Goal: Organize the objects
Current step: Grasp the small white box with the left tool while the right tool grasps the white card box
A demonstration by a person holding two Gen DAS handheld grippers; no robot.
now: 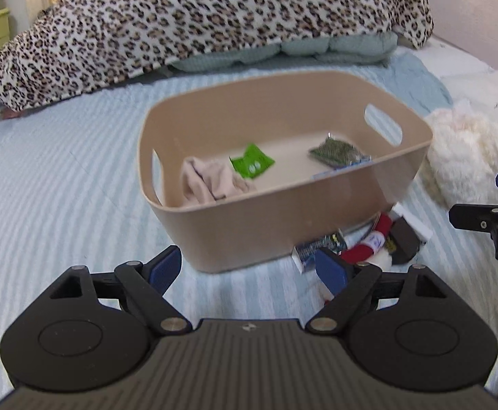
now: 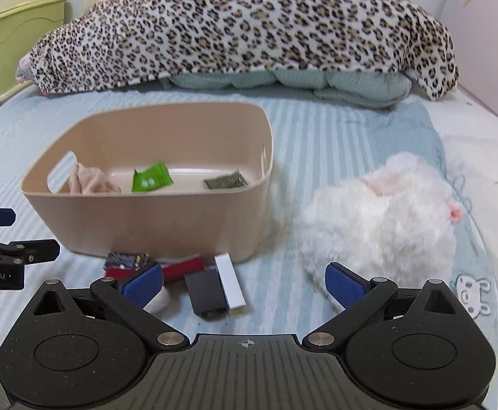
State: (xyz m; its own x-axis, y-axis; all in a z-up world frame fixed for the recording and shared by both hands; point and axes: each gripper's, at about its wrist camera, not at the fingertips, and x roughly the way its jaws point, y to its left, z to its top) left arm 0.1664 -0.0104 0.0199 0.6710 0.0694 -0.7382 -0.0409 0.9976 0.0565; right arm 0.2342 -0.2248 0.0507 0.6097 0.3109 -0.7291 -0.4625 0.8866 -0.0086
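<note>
Step in hand, as judged: loading loose items into the beige bin (image 2: 146, 218) near the middle of the bed (image 2: 317, 130). Left tongs (image 1: 249, 266) and right tongs (image 2: 243, 282) are both spread wide, gripping nothing. The bin holds three items: one pink cloth (image 2: 90, 179), one green packet (image 2: 151, 177), one dark packet (image 2: 225, 181). Outside, against its near wall: one white box (image 2: 230, 280), one black box (image 2: 206, 290), one red item (image 2: 182, 270), one printed packet (image 2: 127, 259); one white plush toy (image 2: 378, 225) beside. The next move calls for closing on one item.

A beige plastic bin (image 2: 153, 218) stands upright on the bed. Inside lie a crumpled pink cloth (image 2: 90, 180), a green packet (image 2: 151, 177) and a dark green sachet (image 2: 226, 181). Just beside its near wall lie a flat black box (image 2: 205, 290), a white box (image 2: 230, 283), a red item (image 2: 182, 268) and a blue printed packet (image 2: 127, 259).
</note>
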